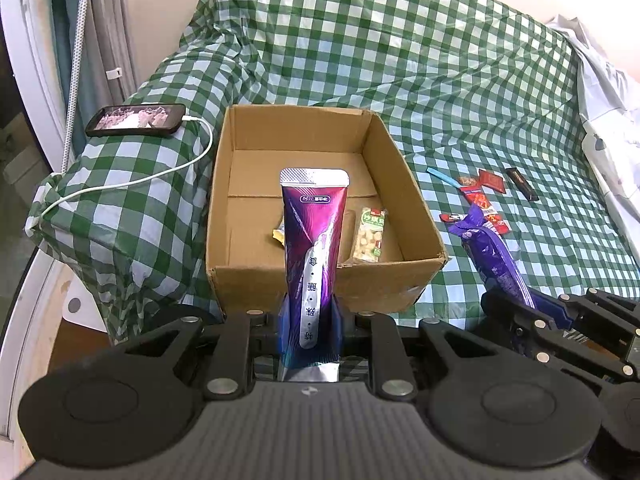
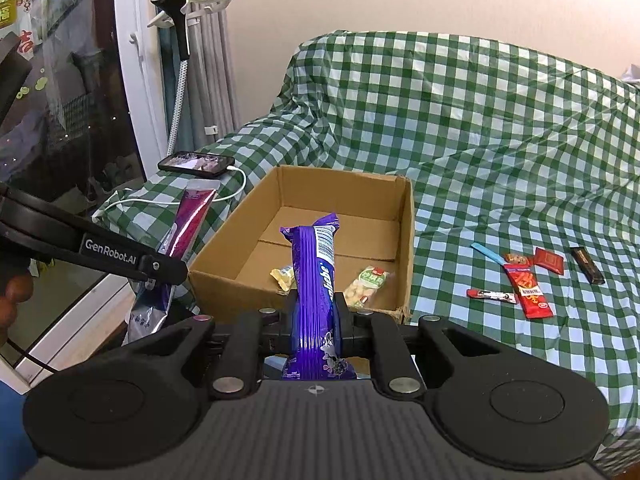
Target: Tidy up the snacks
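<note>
Nearest the left wrist lens, the left gripper (image 1: 310, 320) was clenched on the lower part of a magenta foil pouch (image 1: 314, 236), which stood upright just in front of the cardboard box (image 1: 320, 284). Beside it, the right gripper (image 2: 316, 316) was clamped on a purple wrapped bar (image 2: 314, 272), likewise short of the box's near wall. Both packs looked light, crinkly and slick; I judged a hold low on the body, below the sealed end, safest against slipping or crushing. Inside the box lay a peanut packet (image 2: 367, 286) and a yellow sweet (image 2: 283, 276). Only the right wrist view showed the person's fingers (image 2: 14, 292) left of the box. Loose red sachets (image 2: 530, 290) lay on the checked cloth (image 2: 500, 140), right of the box.
</note>
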Available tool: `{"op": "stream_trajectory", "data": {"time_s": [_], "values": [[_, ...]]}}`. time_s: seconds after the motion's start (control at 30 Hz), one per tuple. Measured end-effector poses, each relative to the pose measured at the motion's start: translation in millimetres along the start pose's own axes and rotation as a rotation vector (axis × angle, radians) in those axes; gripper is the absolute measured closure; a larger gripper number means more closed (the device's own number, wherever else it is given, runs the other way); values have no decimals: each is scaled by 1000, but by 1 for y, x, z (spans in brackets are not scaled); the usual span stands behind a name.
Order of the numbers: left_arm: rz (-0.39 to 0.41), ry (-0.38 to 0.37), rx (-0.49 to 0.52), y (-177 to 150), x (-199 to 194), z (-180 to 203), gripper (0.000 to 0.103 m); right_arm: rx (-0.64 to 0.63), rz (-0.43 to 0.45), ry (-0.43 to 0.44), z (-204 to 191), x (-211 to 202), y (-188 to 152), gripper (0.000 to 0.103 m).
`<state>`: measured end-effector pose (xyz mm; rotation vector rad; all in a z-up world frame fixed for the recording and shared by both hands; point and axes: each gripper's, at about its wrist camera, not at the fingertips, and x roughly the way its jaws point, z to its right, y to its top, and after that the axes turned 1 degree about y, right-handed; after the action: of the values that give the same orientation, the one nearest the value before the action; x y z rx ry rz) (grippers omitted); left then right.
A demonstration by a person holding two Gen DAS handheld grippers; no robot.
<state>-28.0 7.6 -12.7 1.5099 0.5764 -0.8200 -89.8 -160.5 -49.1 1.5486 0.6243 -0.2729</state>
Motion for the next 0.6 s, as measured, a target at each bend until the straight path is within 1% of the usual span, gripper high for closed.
{"op": "stream_trajectory", "data": {"time_s": [0.3, 0.6], "values": [[-19, -8, -9, 11, 15, -4, 80, 0, -39, -6, 4, 12, -1, 87], [-43, -1, -18, 32, 41, -13, 80, 17, -87, -21, 5, 38, 7, 87]]}}
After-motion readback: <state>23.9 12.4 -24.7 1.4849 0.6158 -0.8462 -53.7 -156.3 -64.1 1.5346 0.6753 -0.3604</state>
